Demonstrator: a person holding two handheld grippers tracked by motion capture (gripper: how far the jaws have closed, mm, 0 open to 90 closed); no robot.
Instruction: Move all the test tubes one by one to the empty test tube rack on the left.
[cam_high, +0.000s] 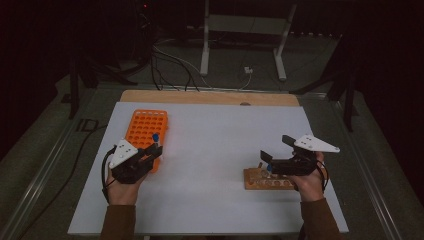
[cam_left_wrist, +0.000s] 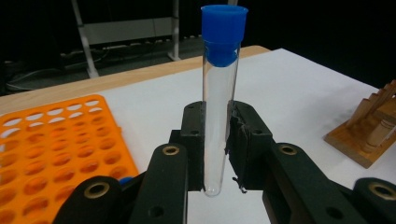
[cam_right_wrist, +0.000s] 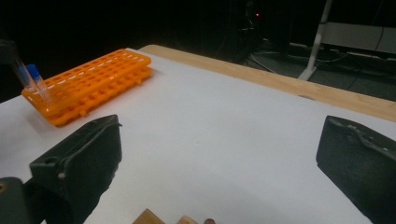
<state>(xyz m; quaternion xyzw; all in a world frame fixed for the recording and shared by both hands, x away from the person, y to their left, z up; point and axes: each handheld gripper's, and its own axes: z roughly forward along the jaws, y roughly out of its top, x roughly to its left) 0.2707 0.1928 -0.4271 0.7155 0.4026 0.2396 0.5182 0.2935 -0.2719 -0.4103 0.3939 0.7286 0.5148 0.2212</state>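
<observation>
Two racks on white table (cam_high: 215, 165): orange rack (cam_high: 146, 135) at left, wooden rack (cam_high: 267, 181) at right, well apart

Left gripper (cam_left_wrist: 218, 140): fingers clamped narrow on clear test tube (cam_left_wrist: 219, 107) with blue cap (cam_left_wrist: 224, 32); tube upright, long axis vertical, cap up, rounded bottom hanging just below the fingers and clear of the table

Tube position in high view (cam_high: 156, 138): over the near right corner of the orange rack, at the left gripper (cam_high: 152, 152); from right gripper view, seen far off at left (cam_right_wrist: 35, 81) beside the rack (cam_right_wrist: 93, 81)

Right gripper (cam_high: 270, 162): fingers (cam_right_wrist: 79, 163) spread wide, nothing between them, poised just above the wooden rack's near edge (cam_right_wrist: 154, 218)

Key relation: orange rack holes lying to the left of and below the tube in left gripper view (cam_left_wrist: 56, 144); wooden rack far to the right (cam_left_wrist: 369, 135). Left hand far nearer the tube, already holding it

Judged next need: keep tube vertical, line its bottom up over a hole, then lower straight; tilt likely to catch a rim
</observation>
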